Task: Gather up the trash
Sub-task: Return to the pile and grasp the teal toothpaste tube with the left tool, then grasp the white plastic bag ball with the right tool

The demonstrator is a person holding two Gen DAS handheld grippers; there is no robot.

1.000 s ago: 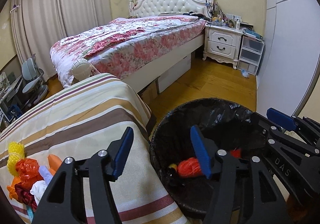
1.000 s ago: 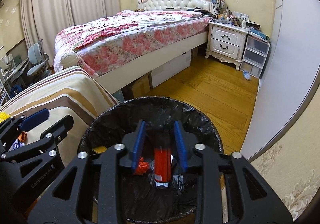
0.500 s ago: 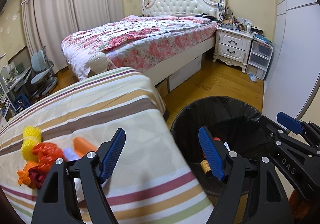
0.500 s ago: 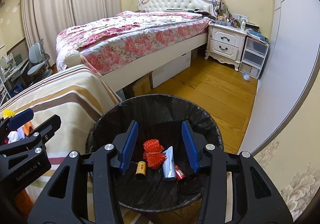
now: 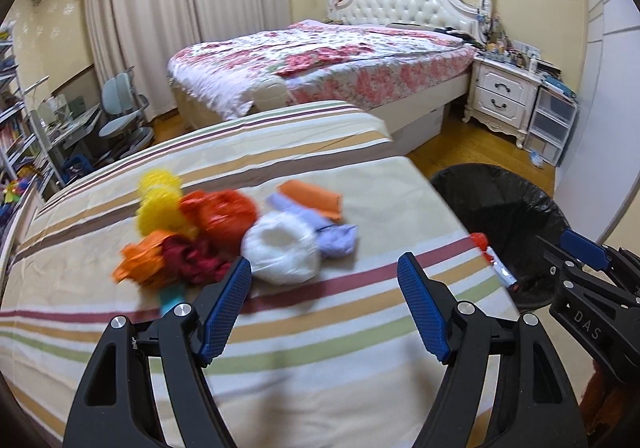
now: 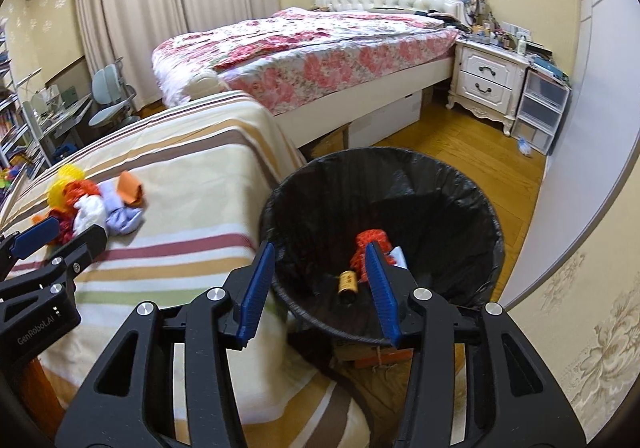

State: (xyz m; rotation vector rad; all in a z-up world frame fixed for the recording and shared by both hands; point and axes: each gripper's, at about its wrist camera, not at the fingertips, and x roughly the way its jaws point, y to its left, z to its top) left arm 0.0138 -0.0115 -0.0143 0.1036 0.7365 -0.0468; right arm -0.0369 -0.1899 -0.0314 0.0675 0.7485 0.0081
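Left wrist view: the left gripper [image 5: 324, 302] hangs over the striped bed cover [image 5: 304, 352], jaws spread wide and empty, with the pile of trash [image 5: 232, 236] just beyond its tips, mid-cover, and bare cover all around. The right gripper [image 6: 320, 284], jaws released and empty, sits above the near rim of the black bin [image 6: 380, 204], which stands against the cover's right edge. A second ago the left gripper was over the bin; the right has widened.
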